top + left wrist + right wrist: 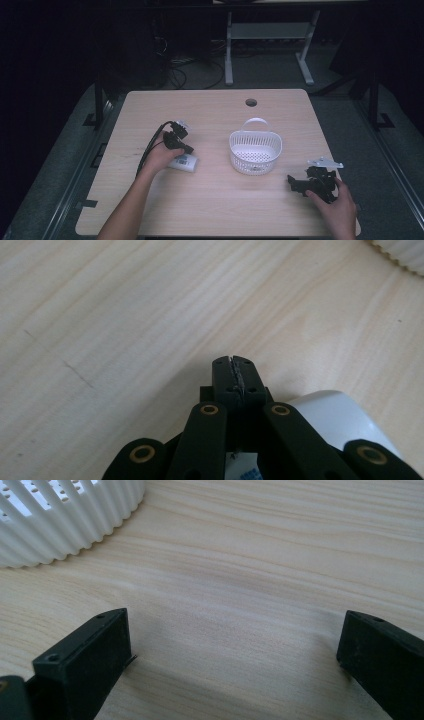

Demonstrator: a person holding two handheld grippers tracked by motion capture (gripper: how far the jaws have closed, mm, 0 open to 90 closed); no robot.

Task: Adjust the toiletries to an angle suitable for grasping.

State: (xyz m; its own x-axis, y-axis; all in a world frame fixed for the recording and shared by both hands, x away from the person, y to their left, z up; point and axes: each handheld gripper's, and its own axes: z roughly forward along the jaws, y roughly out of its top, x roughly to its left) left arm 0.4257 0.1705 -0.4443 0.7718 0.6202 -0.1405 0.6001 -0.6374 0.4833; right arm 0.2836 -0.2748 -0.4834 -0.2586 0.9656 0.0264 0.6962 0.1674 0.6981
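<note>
Small white smooth-sided rounded plastic container (pixel 184 162) lies left of the white slotted plastic basket (pixel 255 150), under the left gripper (pixel 234 371), whose jaws are pressed together; right gripper (pixel 235 645) spread, on wood-grain table (pixel 210 200).

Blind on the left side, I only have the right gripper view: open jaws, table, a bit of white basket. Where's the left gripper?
Observer: The left gripper is left of the basket, over a white item on the table.
Operator: Jaws holding it?
Observer: No. In the left gripper view they're shut with nothing between them; the item lies beneath them.
Operator: Does the basket have a handle?
Observer: Yes, a white handle stands up at its far side.
</note>
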